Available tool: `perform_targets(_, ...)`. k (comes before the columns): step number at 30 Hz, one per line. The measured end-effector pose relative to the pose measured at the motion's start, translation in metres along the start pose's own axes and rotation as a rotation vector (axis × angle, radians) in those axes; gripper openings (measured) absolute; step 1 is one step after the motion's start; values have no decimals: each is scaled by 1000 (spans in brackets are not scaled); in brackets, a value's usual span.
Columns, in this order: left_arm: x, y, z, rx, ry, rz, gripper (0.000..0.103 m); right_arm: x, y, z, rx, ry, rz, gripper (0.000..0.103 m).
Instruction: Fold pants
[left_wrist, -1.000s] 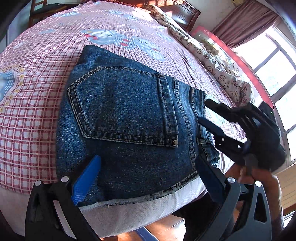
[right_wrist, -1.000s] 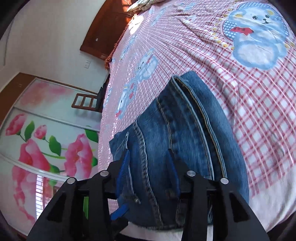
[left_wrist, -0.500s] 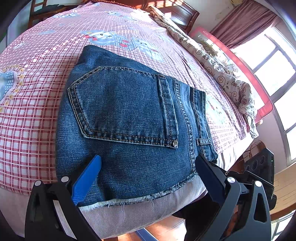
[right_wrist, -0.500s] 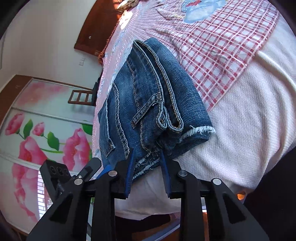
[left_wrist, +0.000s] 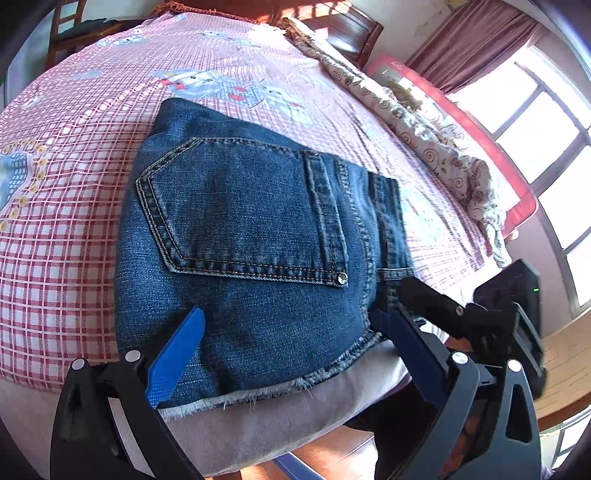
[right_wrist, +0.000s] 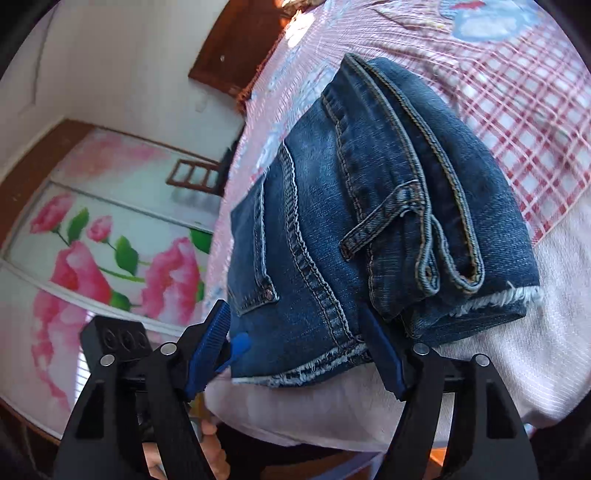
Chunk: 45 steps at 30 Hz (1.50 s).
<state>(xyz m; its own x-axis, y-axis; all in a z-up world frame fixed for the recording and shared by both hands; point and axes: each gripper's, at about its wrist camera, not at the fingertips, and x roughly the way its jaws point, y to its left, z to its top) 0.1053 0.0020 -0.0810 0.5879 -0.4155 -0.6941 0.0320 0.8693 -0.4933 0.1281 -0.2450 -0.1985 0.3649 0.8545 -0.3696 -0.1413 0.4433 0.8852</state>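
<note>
The folded blue denim pants (left_wrist: 255, 236) lie at the edge of the bed's pink checked sheet (left_wrist: 62, 206). The left tool (left_wrist: 291, 332) stands released, fingers straddling the fold; the right tool (right_wrist: 295, 332) is opening, pads off the denim

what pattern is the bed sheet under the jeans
Red-and-white plaid with blue bear prints on the bed sheet, clearest in the left wrist view.

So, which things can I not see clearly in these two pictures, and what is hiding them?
- Left wrist view: the underside layers of the folded jeans, covered by the top layer.
- Left wrist view: part of the right gripper, behind the left gripper.
- Right wrist view: the hand, mostly behind the black gripper frame.
- Right wrist view: the wooden chair, blurred.
</note>
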Motion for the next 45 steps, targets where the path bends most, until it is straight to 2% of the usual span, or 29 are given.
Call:
perform_targets(3, -28, 25, -9, -81, -66, -120, 99, -10, -5, -5, -47, -2, 22, 60)
perform_targets(7, -59, 60, -3, -147, -155, -168, 99, -17, -10, -4, -13, -13, 48, 59)
perform_targets(9, -62, 75, 11, -183, -167, -184, 99, -20, -11, -4, -18, -16, 51, 59)
perform_targets(14, -48, 102, 43, -317, -160, -299, 99, -16, -9, -7, -17, -24, 60, 59)
perform_targets(18, -19, 101, 49, -347, -98, -278, 99, -17, -11, -8, -15, -26, 67, 59)
perform_targets(22, 4, 94, 36, -355, -23, -245, 99, -18, -12, -9, -15, -29, 70, 59)
perform_targets(23, 8, 89, 31, -327, -9, -214, 99, -18, -12, -9, -16, -29, 69, 59)
perform_targets(26, 9, 66, 18, -163, 1, -113, 99, -17, -12, -9, -16, -28, 66, 59)
perform_targets(30, 6, 49, -4, -52, 15, -71, 99, -17, -11, -9, -10, -29, 68, 59)
perform_targets(32, 4, 47, -11, -32, 21, -59, 98, -16, -11, -8, -4, -30, 73, 59)
perform_targets(33, 2, 47, -13, -25, 17, -52, 96, -16, -12, -7, 5, -29, 77, 59)
perform_targets(35, -2, 53, -14, -40, 12, -18, 74, -17, -15, -6, 38, -28, 93, 59)
perform_targets(36, -6, 61, -16, -76, 3, -21, 68, -18, -18, -6, 65, -27, 103, 59)
perform_targets(37, -9, 71, -16, -132, -2, -19, 48, -21, -21, -6, 99, -28, 112, 60)
perform_targets(38, -12, 83, -16, -198, -2, -50, 36, -25, -23, -6, 129, -34, 123, 60)
perform_targets(39, -14, 98, -17, -255, 3, -107, 34, -29, -25, -7, 161, -42, 137, 63)
perform_targets(40, -14, 105, -18, -287, 5, -134, 31, -35, -25, -8, 181, -53, 146, 71)
perform_targets(41, -15, 106, -20, -286, 5, -138, 31, -43, -23, -7, 182, -72, 142, 75)
perform_targets(42, -14, 104, -20, -278, 7, -129, 31, -53, -20, -4, 166, -97, 145, 75)
perform_targets(44, -14, 104, -20, -289, 16, -125, 30, -76, -13, 6, 134, -153, 208, 75)
perform_targets(45, -13, 104, -19, -290, 21, -127, 30, -87, -11, 13, 115, -178, 200, 75)
